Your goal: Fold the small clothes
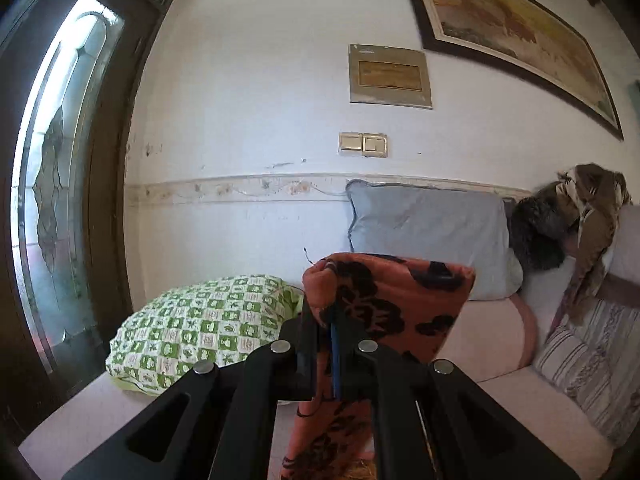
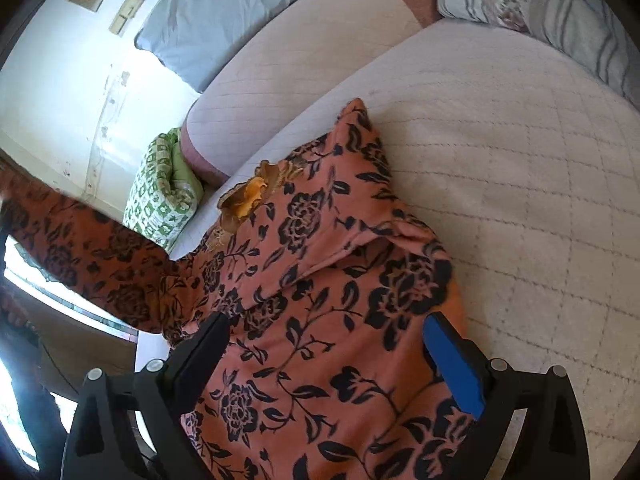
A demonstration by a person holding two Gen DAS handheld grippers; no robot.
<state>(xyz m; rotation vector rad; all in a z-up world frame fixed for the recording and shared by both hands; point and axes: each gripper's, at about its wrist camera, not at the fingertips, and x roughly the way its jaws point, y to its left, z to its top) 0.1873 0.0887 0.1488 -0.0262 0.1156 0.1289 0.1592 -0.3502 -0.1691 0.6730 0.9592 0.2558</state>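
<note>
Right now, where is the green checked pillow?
In the left wrist view the green checked pillow lies on the sofa seat left of the lifted orange floral garment, below the wall switches.

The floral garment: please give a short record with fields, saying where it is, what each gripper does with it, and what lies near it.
garment: orange cloth with black flowers, partly lying on the quilted sofa seat, one end lifted
left gripper: shut on a raised fold of the garment
right gripper: open, jaws apart over the flat part
nearby: green checked pillow, grey-blue cushion, striped cushion
fold state: not yet folded neatly
</note>
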